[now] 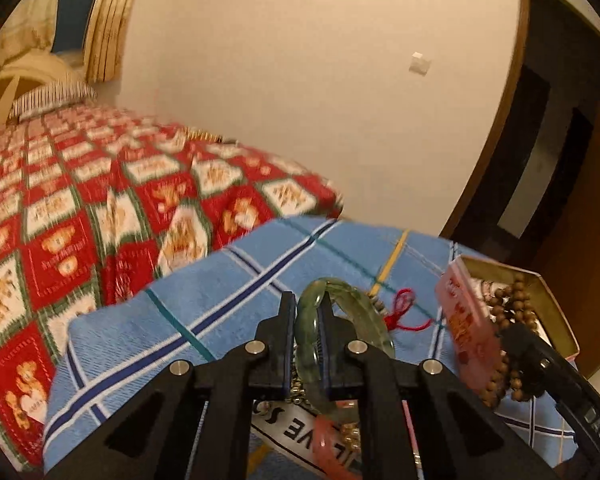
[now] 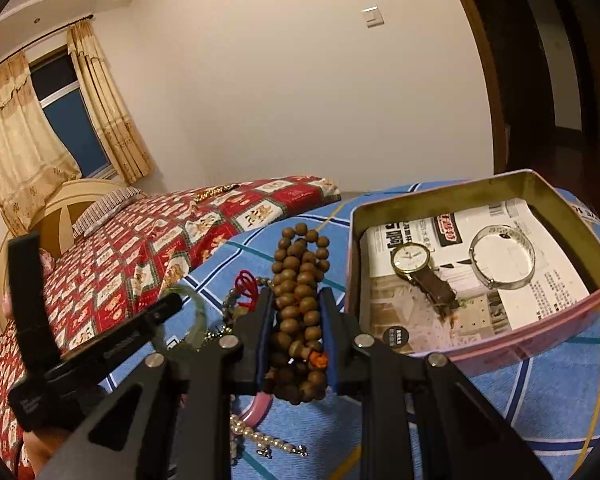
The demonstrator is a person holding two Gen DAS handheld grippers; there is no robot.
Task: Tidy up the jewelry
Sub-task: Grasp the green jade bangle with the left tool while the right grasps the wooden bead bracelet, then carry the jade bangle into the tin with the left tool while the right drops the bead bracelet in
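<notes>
We have 2 grips at once. Our left gripper (image 1: 307,316) is clenched on the green bangle (image 1: 342,320), just off the blue cloth (image 1: 204,300); our right gripper (image 2: 296,320) clamps the wooden beads (image 2: 298,300) beside the tin (image 2: 580,304). The smooth bangle may slip and crack; dangling beads could snag the tin's rim.

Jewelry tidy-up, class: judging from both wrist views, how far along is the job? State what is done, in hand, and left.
Done: a watch and a silver bangle lie in the tin. In hand: the right claw grips wooden beads; the left claw is shut on a green bangle. Left: a red cord and pearls on the blue cloth.
</notes>
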